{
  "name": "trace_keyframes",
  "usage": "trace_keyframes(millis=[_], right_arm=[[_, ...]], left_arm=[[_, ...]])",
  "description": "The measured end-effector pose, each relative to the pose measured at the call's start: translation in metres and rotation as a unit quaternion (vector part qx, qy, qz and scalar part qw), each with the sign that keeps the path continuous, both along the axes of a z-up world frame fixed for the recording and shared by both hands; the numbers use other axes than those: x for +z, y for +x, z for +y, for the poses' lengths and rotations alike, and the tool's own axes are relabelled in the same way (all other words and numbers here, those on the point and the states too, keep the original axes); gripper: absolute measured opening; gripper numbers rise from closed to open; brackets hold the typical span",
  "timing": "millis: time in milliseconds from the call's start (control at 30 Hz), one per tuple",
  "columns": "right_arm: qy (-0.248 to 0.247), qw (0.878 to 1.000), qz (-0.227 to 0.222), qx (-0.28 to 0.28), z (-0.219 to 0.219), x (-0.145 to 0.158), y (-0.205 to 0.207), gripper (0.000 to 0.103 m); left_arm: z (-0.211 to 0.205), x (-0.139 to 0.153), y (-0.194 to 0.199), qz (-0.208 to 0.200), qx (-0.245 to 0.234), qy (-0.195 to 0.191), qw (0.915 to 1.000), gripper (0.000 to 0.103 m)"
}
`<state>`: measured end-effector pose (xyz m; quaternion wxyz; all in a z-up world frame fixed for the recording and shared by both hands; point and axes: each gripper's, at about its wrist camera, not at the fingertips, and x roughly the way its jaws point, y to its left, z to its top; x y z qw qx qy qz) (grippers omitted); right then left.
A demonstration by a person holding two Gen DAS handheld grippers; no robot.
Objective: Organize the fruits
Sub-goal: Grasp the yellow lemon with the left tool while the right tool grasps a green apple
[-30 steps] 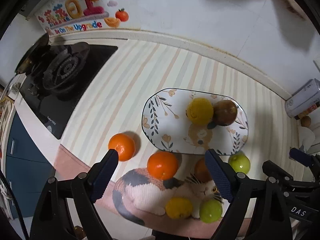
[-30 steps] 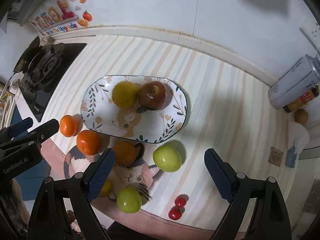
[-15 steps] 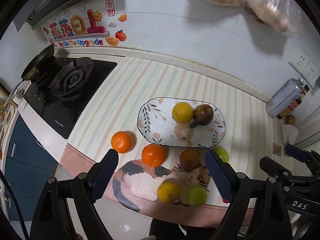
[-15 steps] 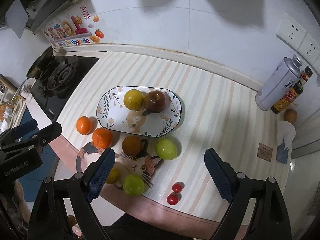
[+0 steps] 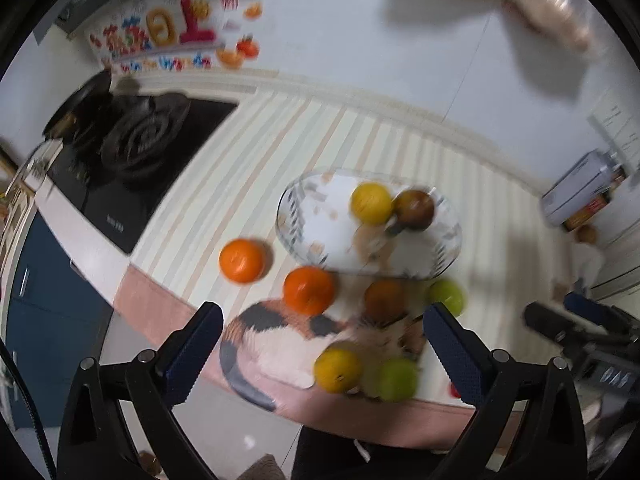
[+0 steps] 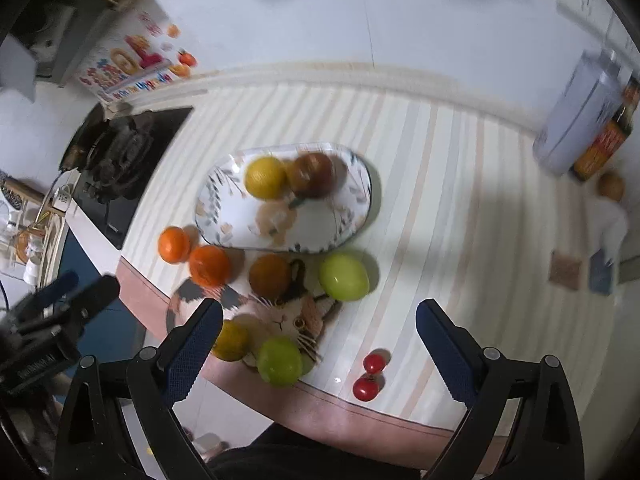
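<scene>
An oval leaf-patterned plate (image 5: 320, 240) (image 6: 320, 224) on the striped counter holds a yellow fruit (image 5: 371, 203) (image 6: 265, 177) and a brown-red fruit (image 5: 414, 209) (image 6: 312, 174). In front of it lie two oranges (image 5: 241, 260) (image 5: 309, 289), a brownish orange (image 6: 269, 276), a green apple (image 6: 344, 276), a yellow fruit (image 5: 337, 369), a second green fruit (image 6: 279, 361) and two small red tomatoes (image 6: 365, 388). My left gripper (image 5: 322, 342) hangs high above the cat mat, jaws opening, nothing between them. My right gripper (image 6: 318, 336) is also high, jaws opening and empty.
A gas hob (image 5: 132, 152) takes up the counter's left end. A metal can and bottle (image 6: 580, 128) stand at the back right by the wall. A cat-print mat (image 5: 280, 344) lies at the counter's front edge under some fruit. A person's dark clothing shows below the edge.
Both views pulled back from the counter, then shifted and blurred. Both grippers' jaws have spread a little wider. The fruit has not moved.
</scene>
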<state>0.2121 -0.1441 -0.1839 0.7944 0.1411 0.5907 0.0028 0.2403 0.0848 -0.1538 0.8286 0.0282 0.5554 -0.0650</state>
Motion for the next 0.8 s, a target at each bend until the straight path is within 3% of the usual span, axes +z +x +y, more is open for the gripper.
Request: trace_keyframes(millis=[100, 233, 333, 467, 533, 633, 667, 733, 800], right_arm=[[0.012, 0.999, 0.027, -0.015, -0.009, -0.037, 0.010, 0.099], [0.020, 0.998, 0.062, -0.022, -0.013, -0.083, 0.026, 0.099], [0.017, 0.997, 0.071, -0.019, -0.009, -0.110, 0.039, 0.098], [0.012, 0.996, 0.085, -0.009, -0.005, -0.137, 0.056, 0.085], [0.006, 0.996, 0.090, -0.001, -0.001, -0.149, 0.063, 0.079], [0.019, 0.996, 0.089, 0.014, 0.005, -0.158, 0.070, 0.066], [0.024, 0.996, 0.087, 0.017, 0.007, -0.159, 0.071, 0.061], [0.005, 0.995, 0.094, 0.029, 0.014, -0.158, 0.071, 0.061], [0.025, 0.993, 0.108, 0.034, 0.017, -0.159, 0.063, 0.061]], left_arm=[[-0.001, -0.046, 0.002, 0.052, 0.000, 0.029, 0.9982, 0.103], [-0.003, -0.100, -0.001, 0.122, -0.008, 0.025, 0.9922, 0.102], [-0.008, -0.126, -0.004, 0.151, -0.012, 0.017, 0.9883, 0.102], [-0.013, -0.155, -0.005, 0.186, -0.018, 0.009, 0.9823, 0.100], [-0.015, -0.167, -0.006, 0.203, -0.017, 0.002, 0.9790, 0.093], [-0.019, -0.176, -0.006, 0.206, -0.023, -0.020, 0.9780, 0.092], [-0.020, -0.177, -0.007, 0.206, -0.025, -0.025, 0.9779, 0.088], [-0.022, -0.179, -0.008, 0.208, -0.026, -0.027, 0.9775, 0.060], [-0.023, -0.179, -0.009, 0.202, -0.029, -0.023, 0.9787, 0.058]])
